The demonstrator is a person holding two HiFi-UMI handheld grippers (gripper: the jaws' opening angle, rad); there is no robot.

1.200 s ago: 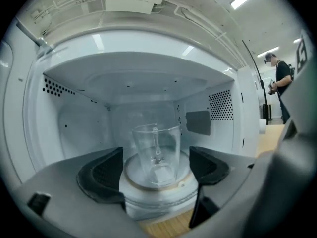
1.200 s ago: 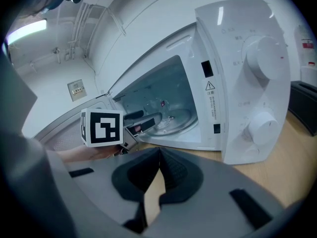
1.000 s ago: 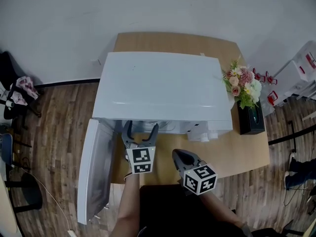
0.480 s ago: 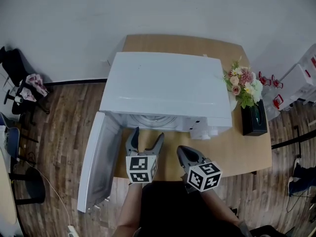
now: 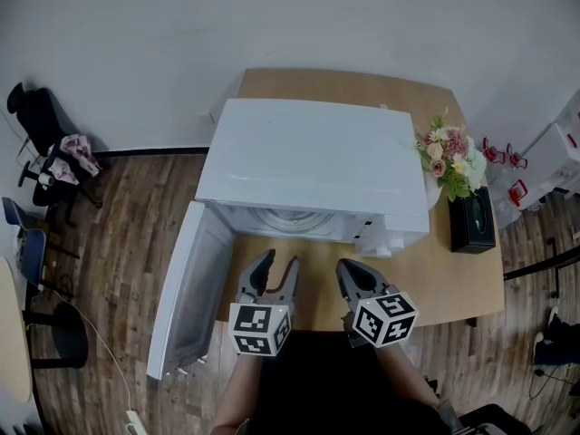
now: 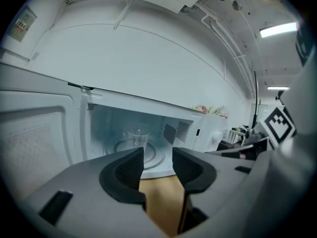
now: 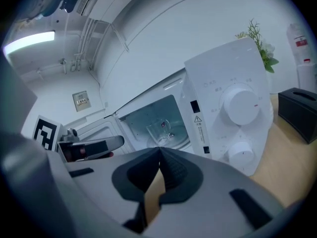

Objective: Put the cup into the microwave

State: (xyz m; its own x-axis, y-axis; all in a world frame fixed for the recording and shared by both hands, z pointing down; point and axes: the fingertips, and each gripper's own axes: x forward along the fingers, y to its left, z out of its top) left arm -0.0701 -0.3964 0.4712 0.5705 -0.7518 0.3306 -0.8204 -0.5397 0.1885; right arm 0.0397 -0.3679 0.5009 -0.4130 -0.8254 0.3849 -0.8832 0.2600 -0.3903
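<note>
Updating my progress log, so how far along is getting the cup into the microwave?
Done: the clear cup stands on the turntable inside the microwave. In hand: nothing. The left claw has its jaws closing with nothing between them, and the right claw is shut and empty, both outside the opening. Left: the door hangs wide open, so shutting it is likely all that remains.

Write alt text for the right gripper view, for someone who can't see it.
A clear glass cup stands inside an open white microwave, seen over the right hand-held gripper, whose jaws are shut with nothing between them. A black box sits on the wooden table to the right.
</note>
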